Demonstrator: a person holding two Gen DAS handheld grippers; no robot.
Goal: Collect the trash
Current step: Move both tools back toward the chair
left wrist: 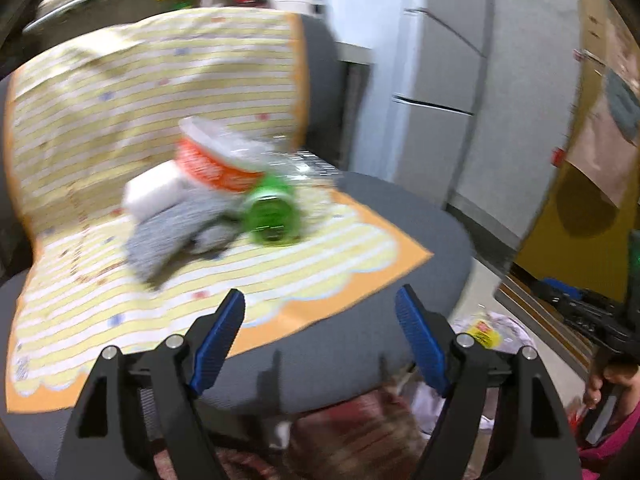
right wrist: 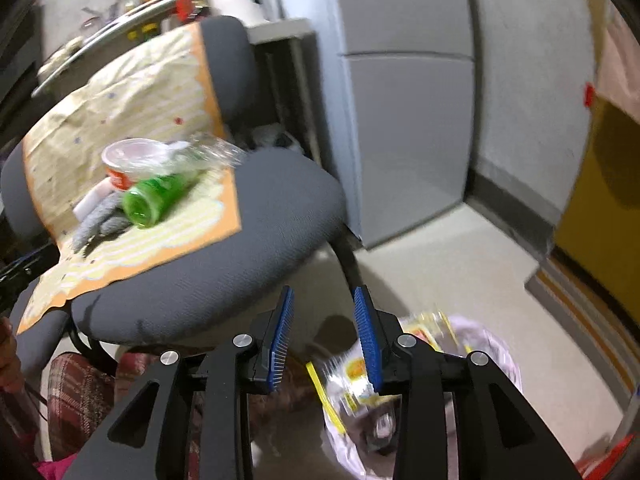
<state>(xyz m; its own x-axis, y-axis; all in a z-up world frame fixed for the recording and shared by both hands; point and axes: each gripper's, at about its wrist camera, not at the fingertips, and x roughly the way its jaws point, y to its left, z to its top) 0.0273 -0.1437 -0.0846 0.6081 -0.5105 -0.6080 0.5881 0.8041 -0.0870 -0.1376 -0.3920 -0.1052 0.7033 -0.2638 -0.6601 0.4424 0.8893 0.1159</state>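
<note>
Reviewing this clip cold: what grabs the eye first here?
A green bottle lies on its side on the striped yellow cloth draped over the grey office chair, beside a red-banded white cup and a grey rag. Down on the floor, a trash bag with yellow wrappers sits beneath the open right claw.

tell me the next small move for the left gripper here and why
Probably ease the left gripper forward toward the green bottle lying on its side on the chair's yellow striped cloth. Its jaws are open and empty, well short of the pile, and the bottle is the nearest piece. The right gripper is also open, above the trash bag on the floor.
</note>
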